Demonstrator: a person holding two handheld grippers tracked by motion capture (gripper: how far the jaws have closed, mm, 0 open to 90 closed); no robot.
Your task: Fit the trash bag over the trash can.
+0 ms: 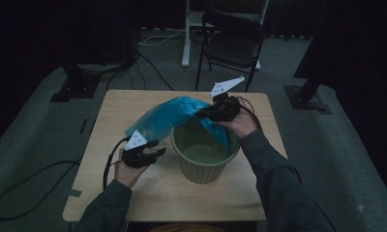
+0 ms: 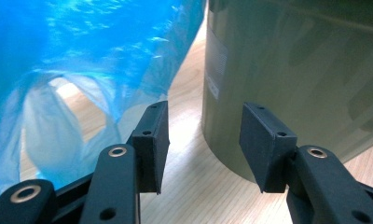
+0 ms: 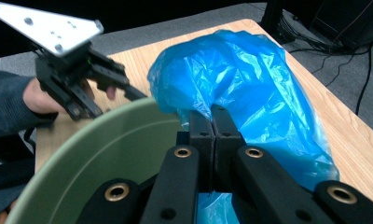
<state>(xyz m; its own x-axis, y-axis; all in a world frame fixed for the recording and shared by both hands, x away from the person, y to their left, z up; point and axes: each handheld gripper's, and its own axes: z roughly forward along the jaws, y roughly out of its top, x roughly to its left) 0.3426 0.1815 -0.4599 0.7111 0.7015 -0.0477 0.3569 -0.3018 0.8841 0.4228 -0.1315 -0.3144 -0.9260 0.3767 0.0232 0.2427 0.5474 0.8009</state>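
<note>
A green plastic bin [image 1: 205, 153] stands on the wooden table [image 1: 182, 198], its mouth facing up. A thin blue plastic bag [image 1: 171, 115] drapes from the bin's far rim out to the left across the table. My right gripper [image 1: 205, 113] is shut on the blue bag's edge above the bin's far rim; in the right gripper view the jaws pinch the blue bag [image 3: 240, 88] over the bin's rim [image 3: 82, 149]. My left gripper [image 1: 155, 151] stands open just left of the bin, nothing between its jaws, with the bag [image 2: 72, 70] to one side and the bin wall [image 2: 292, 70] to the other.
A black folding chair [image 1: 232, 41] stands beyond the table's far edge, beside a white stand leg [image 1: 186, 34]. Cables [image 1: 148, 72] trail over the grey carpet. Bare tabletop lies in front of the bin.
</note>
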